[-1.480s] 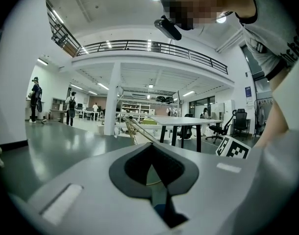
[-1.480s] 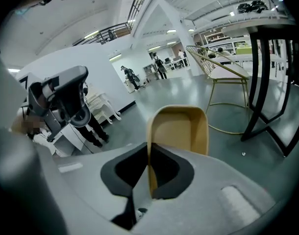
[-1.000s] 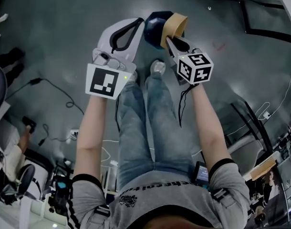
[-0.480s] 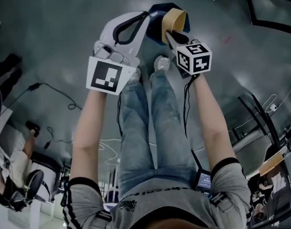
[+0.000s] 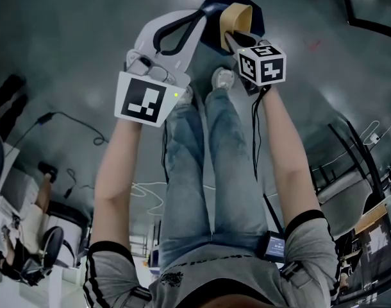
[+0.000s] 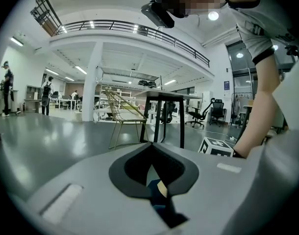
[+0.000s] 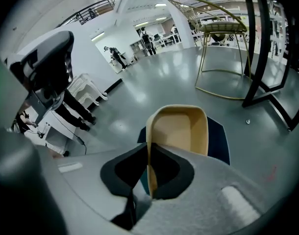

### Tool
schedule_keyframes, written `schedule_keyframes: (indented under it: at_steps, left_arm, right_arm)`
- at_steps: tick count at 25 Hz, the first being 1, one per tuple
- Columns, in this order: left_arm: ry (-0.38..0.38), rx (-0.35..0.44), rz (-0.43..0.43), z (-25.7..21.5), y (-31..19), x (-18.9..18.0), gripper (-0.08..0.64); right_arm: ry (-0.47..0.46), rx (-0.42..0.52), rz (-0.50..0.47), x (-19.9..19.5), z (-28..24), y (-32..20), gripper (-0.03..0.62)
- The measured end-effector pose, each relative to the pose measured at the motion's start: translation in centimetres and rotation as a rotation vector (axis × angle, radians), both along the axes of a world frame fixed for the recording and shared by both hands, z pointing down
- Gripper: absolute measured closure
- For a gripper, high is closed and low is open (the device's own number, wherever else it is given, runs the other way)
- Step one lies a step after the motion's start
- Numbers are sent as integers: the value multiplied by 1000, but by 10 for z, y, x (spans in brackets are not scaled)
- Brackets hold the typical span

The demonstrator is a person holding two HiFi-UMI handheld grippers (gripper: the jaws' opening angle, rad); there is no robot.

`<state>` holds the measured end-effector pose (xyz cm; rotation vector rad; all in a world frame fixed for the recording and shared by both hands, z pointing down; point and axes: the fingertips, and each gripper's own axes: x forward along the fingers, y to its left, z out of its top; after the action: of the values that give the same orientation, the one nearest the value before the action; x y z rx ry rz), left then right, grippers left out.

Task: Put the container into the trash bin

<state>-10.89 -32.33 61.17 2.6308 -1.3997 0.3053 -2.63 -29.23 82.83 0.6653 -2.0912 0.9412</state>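
A tan, open container [image 5: 238, 17] hangs over a dark blue trash bin [image 5: 211, 8] that stands on the grey floor by the person's feet. My right gripper [image 5: 230, 38] is shut on the container's side wall. In the right gripper view the container [image 7: 181, 129] stands upright between the jaws of the right gripper [image 7: 149, 173], with the bin [image 7: 219, 140] behind and below it. My left gripper [image 5: 197, 19] is beside it on the left, shut with nothing in it. In the left gripper view, the left gripper [image 6: 152, 163] shows only slivers of blue and tan through its closed jaws.
The person's legs and shoes [image 5: 222, 79] are right below the grippers. Cables [image 5: 74, 117] trail on the floor at left. A gold wire chair [image 7: 220, 28] and black table legs [image 7: 267, 58] stand beyond the bin. Other people sit at the far left.
Both grippers have drifted a little up and to the right in the head view, towards the bin. The right gripper still holds the container; the left stays shut.
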Motion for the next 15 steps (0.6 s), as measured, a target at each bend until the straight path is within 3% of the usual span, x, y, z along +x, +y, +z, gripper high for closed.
schedule_keyframes:
  at_steps: [7, 15]
  left_arm:
    - [-81, -10, 59, 16, 4, -1, 540]
    - [-88, -9, 59, 36, -5, -4, 540]
  right_arm:
    - [26, -49, 37, -1, 33, -9, 571]
    - [103, -115, 100, 7, 64, -16, 568]
